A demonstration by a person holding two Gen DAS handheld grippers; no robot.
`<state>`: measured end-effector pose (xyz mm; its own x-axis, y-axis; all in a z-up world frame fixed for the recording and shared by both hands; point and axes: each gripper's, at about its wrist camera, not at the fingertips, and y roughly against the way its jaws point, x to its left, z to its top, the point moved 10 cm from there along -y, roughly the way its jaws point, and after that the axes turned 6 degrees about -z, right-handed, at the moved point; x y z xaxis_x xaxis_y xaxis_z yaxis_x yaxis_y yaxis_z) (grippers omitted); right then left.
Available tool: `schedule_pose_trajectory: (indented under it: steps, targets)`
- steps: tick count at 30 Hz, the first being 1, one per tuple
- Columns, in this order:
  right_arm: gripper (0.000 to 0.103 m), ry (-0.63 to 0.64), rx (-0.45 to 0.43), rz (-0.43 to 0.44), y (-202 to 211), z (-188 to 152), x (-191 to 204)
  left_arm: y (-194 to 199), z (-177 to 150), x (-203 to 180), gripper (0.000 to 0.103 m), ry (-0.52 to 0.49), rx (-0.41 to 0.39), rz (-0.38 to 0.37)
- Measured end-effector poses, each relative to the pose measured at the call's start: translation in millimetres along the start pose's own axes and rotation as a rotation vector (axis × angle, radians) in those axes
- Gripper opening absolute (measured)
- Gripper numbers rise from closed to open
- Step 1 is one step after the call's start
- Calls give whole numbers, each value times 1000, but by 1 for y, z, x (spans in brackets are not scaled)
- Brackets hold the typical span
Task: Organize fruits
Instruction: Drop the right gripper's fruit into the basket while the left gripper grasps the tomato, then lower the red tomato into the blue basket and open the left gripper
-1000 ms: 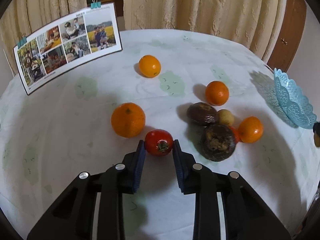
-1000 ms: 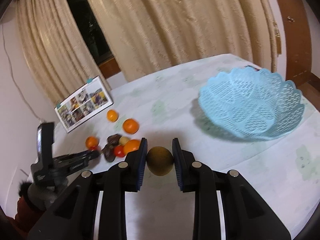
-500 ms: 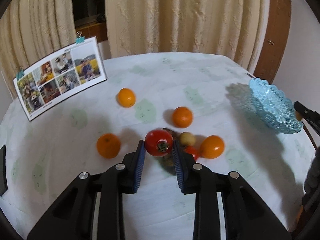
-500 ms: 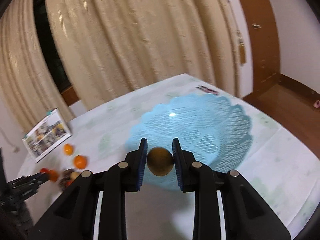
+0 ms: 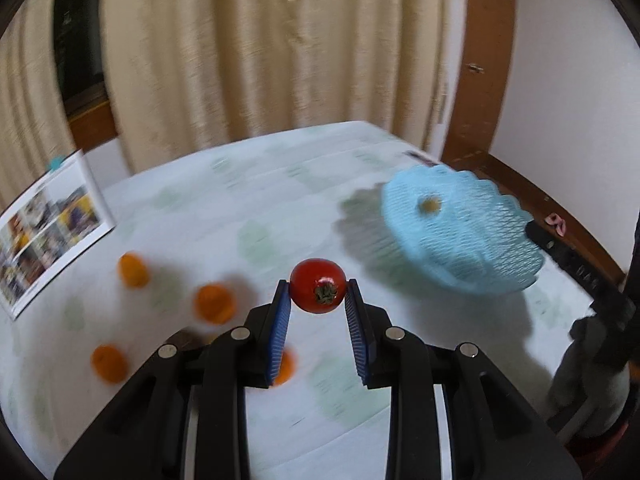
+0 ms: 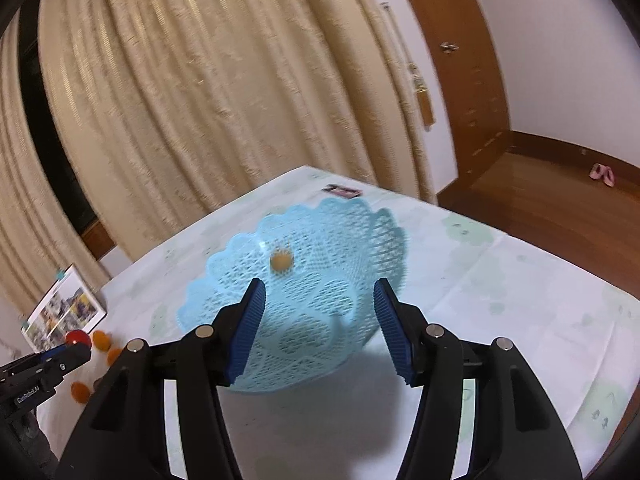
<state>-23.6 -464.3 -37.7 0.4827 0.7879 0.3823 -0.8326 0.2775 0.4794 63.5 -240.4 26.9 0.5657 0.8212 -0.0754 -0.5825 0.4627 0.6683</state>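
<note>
Right gripper [image 6: 318, 300] spread wide above blue basket [image 6: 340, 312] — small brown fruit [image 6: 281, 260] inside

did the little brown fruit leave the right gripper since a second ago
Yes. The small brown fruit was clamped between the pads before; now it lies inside the blue basket, and the right gripper hangs open and empty above it.

**Hidden, cut off, blurred**

Left wrist view smeared by motion: oranges [image 5: 213, 303] read as soft blobs. One orange fruit [image 5: 285, 367] half hidden behind left hand-held gripper [image 5: 318, 300] finger. Photo calendar [image 5: 48, 228] cut by frame edge, pictures illegible. Small brownish fruit [image 6: 281, 261] in blue basket [image 6: 320, 320] blurred, kind unclear.
</note>
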Motion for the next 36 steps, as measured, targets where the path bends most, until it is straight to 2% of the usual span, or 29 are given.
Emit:
schedule_pose_trajectory:
  steps: [6,12,13,14,16,20,29,36]
  targets:
    - [64,-5,-23,-36,1,4,-8,-36,23,-57,28,-43,21,-102]
    - [65,-2,-25,-77,2,5,-13,-67,33,-95,30,-77,41,-153]
    - [65,0,-27,-83,2,5,-13,-70,34,-97,40,-75,44,-155]
    - [65,2,-29,-90,2,6,-13,-72,35,-98,62,-67,45,-154]
    - [65,8,-32,-101,2,6,-14,-71,40,-95,76,-43,18,-143]
    - [72,14,-45,-105,5,7,-12,-64,41,-85,81,-51,3,-113]
    - [76,71,-44,-92,10,3,6,-39,39,-47,85,1,-28,-51]
    - [78,112,-37,-60,20,0,24,-19,39,-3,87,53,-53,19]
